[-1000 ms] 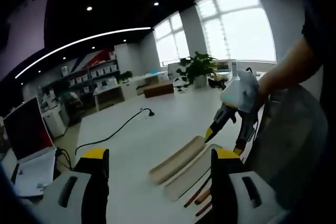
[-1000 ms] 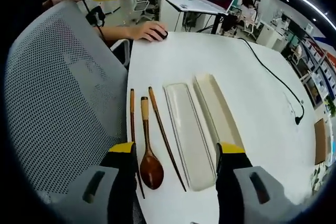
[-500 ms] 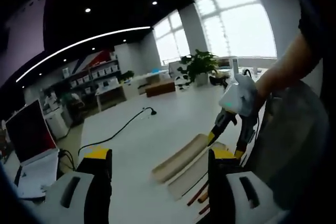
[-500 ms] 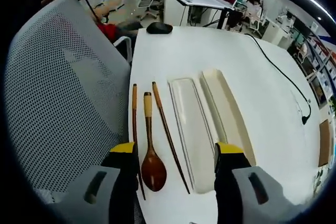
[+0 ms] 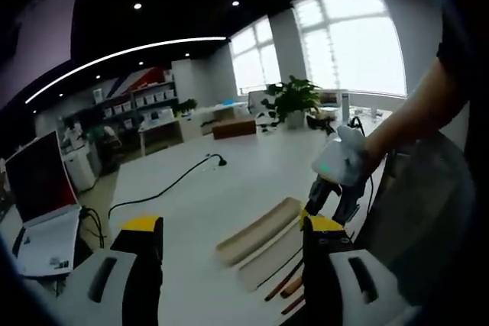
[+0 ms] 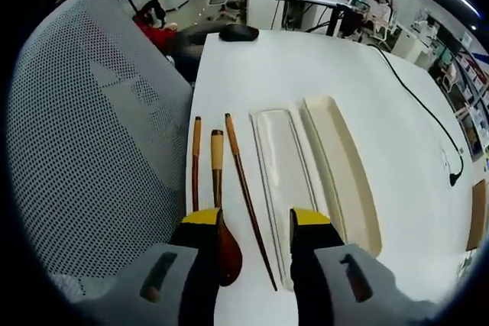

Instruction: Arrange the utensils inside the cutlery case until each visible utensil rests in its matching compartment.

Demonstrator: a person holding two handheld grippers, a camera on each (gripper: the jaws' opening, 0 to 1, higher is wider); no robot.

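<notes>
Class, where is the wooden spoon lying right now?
In the right gripper view, the wooden spoon lies on the white table between the two chopsticks, left of the cutlery case, bowl nearest the camera.

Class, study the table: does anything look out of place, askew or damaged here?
Yes: the spoon and two chopsticks lie on the bare table beside the case tray rather than in it, and the lid lies alongside. Nothing looks damaged or spilled.
</notes>
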